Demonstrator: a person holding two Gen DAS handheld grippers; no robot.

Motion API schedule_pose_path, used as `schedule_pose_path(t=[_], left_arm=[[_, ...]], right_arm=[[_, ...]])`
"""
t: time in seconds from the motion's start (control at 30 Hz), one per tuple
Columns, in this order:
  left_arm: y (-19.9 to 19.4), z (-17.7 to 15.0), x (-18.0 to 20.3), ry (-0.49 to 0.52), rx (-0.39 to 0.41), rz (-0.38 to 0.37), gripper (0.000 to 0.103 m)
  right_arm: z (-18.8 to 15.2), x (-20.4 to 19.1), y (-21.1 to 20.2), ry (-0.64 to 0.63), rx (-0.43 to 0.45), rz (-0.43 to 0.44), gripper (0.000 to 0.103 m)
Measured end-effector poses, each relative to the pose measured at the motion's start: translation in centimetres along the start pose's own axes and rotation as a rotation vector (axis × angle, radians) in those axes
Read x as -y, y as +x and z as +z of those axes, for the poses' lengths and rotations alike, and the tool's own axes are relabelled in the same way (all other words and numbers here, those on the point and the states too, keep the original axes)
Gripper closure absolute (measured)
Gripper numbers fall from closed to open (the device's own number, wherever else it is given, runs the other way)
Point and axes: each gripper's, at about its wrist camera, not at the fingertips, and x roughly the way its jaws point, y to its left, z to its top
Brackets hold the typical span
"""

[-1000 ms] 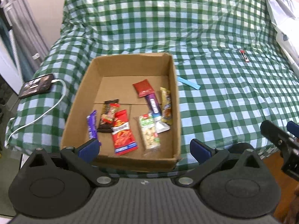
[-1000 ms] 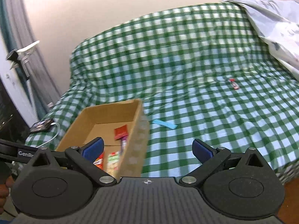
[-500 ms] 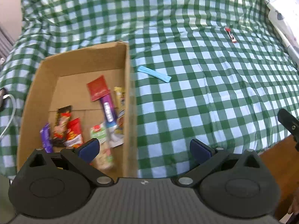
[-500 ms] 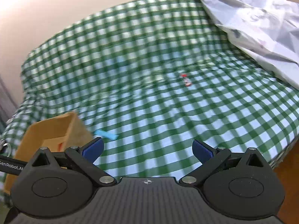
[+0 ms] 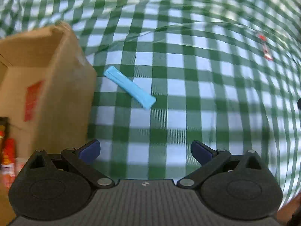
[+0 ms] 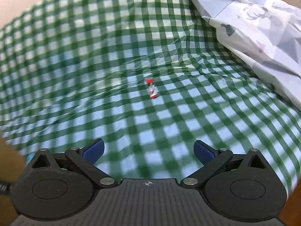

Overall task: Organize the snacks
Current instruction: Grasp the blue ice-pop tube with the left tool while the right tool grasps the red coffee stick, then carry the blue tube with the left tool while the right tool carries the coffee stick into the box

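Note:
A light blue snack stick (image 5: pixel 129 87) lies on the green checked cloth (image 5: pixel 188 75), just right of a cardboard box (image 5: pixel 62 94). Snack packets show inside the box at the left edge (image 5: pixel 7 150). My left gripper (image 5: pixel 144 151) is open and empty, above the cloth in front of the blue stick. A small red and white snack (image 6: pixel 152 90) lies further out on the cloth; it also shows in the left wrist view (image 5: pixel 265 47). My right gripper (image 6: pixel 148 150) is open and empty, pointed at it from some distance.
A pale patterned sheet (image 6: pixel 254 22) is bunched at the right of the bed. The box corner (image 6: pixel 7 150) sits at the left edge of the right wrist view. Checked cloth (image 6: pixel 94 56) covers the whole bed.
Both grippers have moved forward and to the right over the bed. The blue stick is now larger in the left view, and the red snack is centred in the right view. Both stay open.

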Motion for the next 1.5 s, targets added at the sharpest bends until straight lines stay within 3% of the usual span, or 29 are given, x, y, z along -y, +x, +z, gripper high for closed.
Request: schedule_pose_path(t=[0.13,0.23,0.33,0.37,0.4,0.53,0.57,0.6,0.63,0.67,0.7,0.73,0.93,1.17,1.3,1.5], left_arm=[[4.5,3.8,0.2,-0.122,-0.033,0.043,0.0],[7.3,5.9,-0.2,-0.19,-0.038,0.076,0.0],[8.0,7.5,-1.2,-0.304,-0.006,0.059,0.0],[8.1,7.9,-1.4,-0.321,-0.012,0.059,0.0],[8.1,8.1,-1.6,-0.317,-0.024,0.055,0.0],[8.0,8.9,-2.6,-0.331,-0.023,0.024,0.001],[7.8,8.9,-3.1,-0.348,-0.004,0.015,0.005],[7.2,9.0,-3.4,-0.348,0.025,0.038,0.023],[6.8,8.9,-3.4,-0.319,0.035,0.065,0.046],[6.3,8.7,-3.5,-0.292,0.046,0.054,0.066],[5.9,8.4,-3.7,-0.271,0.052,0.021,0.094],[5.8,8.0,-4.1,-0.268,0.028,-0.016,0.094],[2.3,4.8,-4.4,-0.134,0.08,-0.065,0.095],[-6.6,-0.4,-5.5,0.017,0.197,-0.133,0.095],[-11.8,-5.0,-7.7,0.083,0.226,-0.133,0.095],[-17.5,-12.9,-13.6,0.127,0.246,-0.062,0.095]], right_arm=[[3.7,3.1,9.9,-0.028,0.003,-0.05,0.002],[5.6,2.2,17.4,-0.032,-0.015,-0.067,0.002],[6.3,1.5,24.2,-0.022,-0.087,-0.09,0.002],[6.1,1.2,25.8,-0.036,-0.092,-0.114,0.0],[6.1,0.9,25.8,-0.039,-0.012,-0.113,0.001],[5.9,0.6,26.4,-0.059,0.039,-0.101,0.001],[5.8,0.7,26.4,-0.065,0.045,-0.093,0.001],[5.7,0.7,26.2,-0.076,0.045,-0.086,0.001],[5.7,0.7,26.0,-0.081,0.045,-0.078,0.009],[5.5,0.7,24.8,-0.081,0.052,-0.067,0.034],[5.5,0.3,24.3,-0.089,0.055,-0.056,0.054],[5.4,0.1,23.4,-0.098,0.046,-0.046,0.085],[3.7,-1.3,17.2,-0.089,-0.016,-0.002,0.087],[0.2,-3.4,3.6,-0.049,0.034,0.103,0.087],[-3.4,-6.4,-4.1,0.001,0.005,0.185,0.087],[-9.0,-14.1,-14.5,-0.023,-0.083,0.364,0.086]])
